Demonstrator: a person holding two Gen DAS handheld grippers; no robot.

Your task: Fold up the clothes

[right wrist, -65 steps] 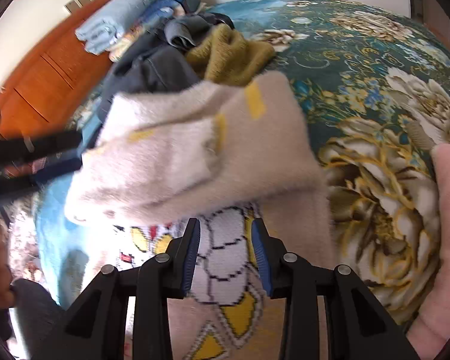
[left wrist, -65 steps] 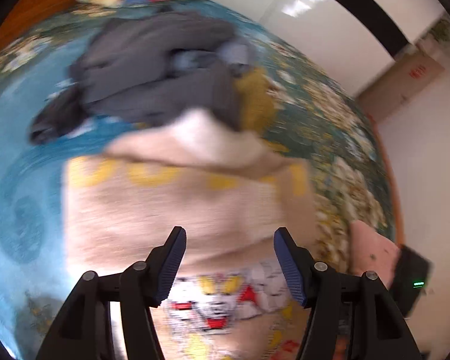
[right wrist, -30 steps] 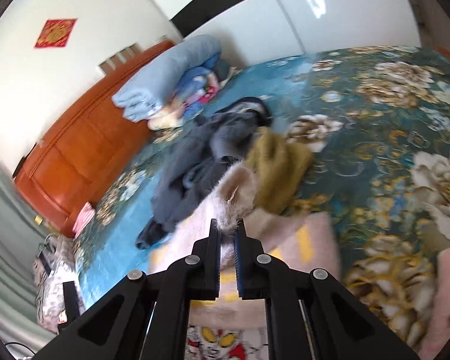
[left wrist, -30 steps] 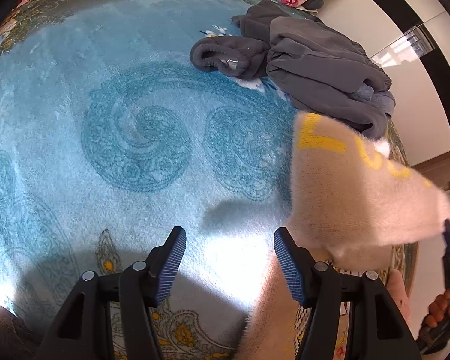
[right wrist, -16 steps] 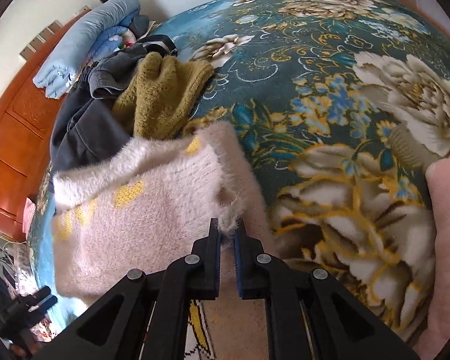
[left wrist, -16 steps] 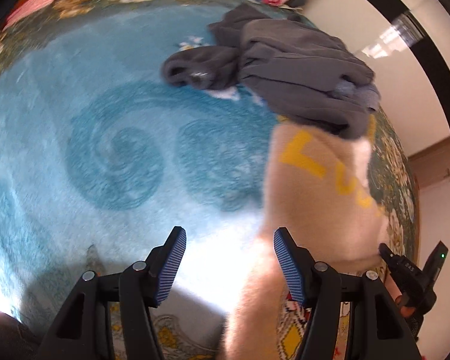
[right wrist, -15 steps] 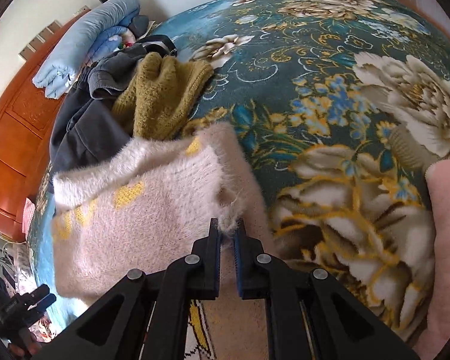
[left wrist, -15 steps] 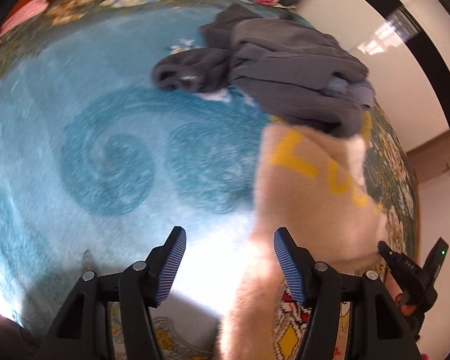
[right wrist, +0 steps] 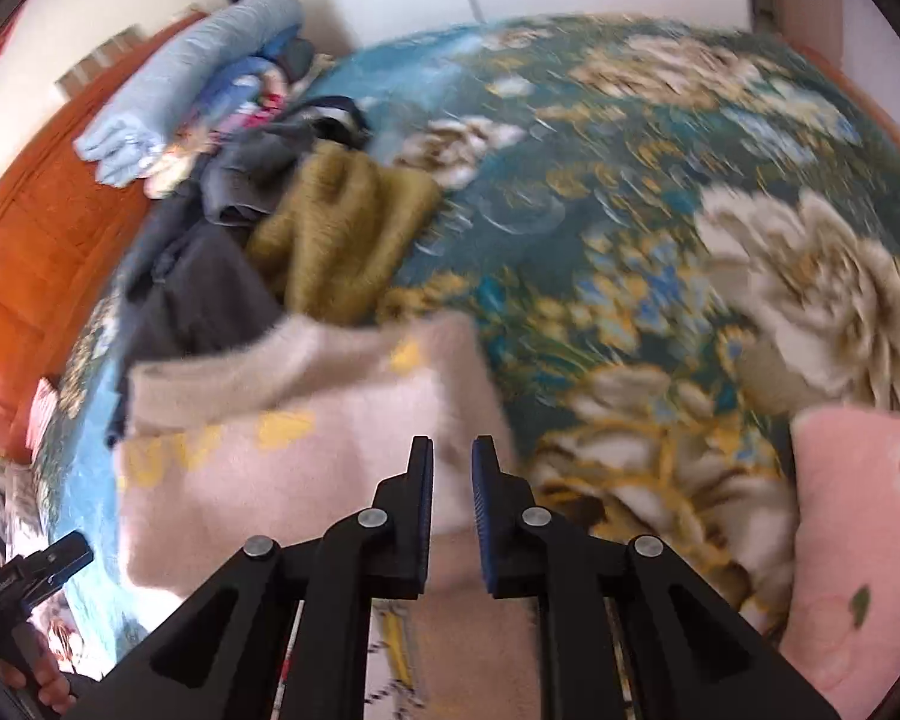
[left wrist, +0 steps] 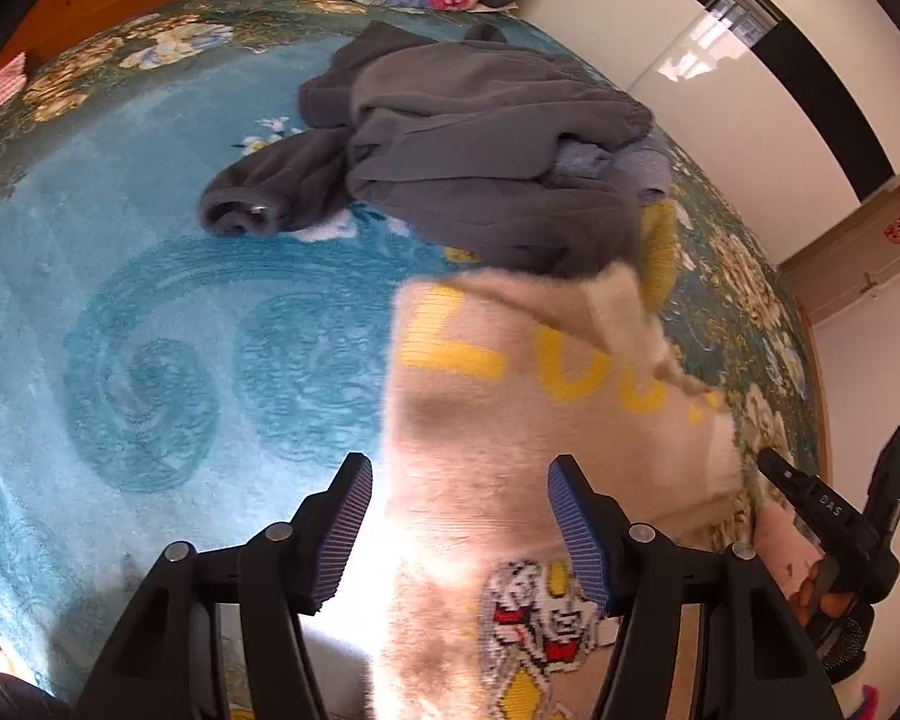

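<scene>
A fuzzy beige sweater (left wrist: pixel 546 420) with yellow letters and a cartoon patch lies on the bed, its top part folded over its lower part. My left gripper (left wrist: pixel 459 525) is open and empty, its fingers to either side of the sweater's left portion. My right gripper (right wrist: pixel 453 483) hovers over the sweater's right edge (right wrist: pixel 306 456) with the jaws slightly apart and nothing between them. It also shows in the left wrist view (left wrist: pixel 822 510) at the sweater's right side.
A pile of grey clothes (left wrist: pixel 468 138) and a mustard knit (right wrist: pixel 342 228) lie just beyond the sweater. Folded quilts (right wrist: pixel 186 84) sit by the wooden headboard (right wrist: pixel 36 222). A pink pillow (right wrist: pixel 864 534) lies at the right. The blue floral blanket (left wrist: pixel 150 330) covers the bed.
My right gripper laid the sweater's folded edge down, let it go, parted its jaws a little and drew back. My left gripper stayed open and swung right, over the sweater.
</scene>
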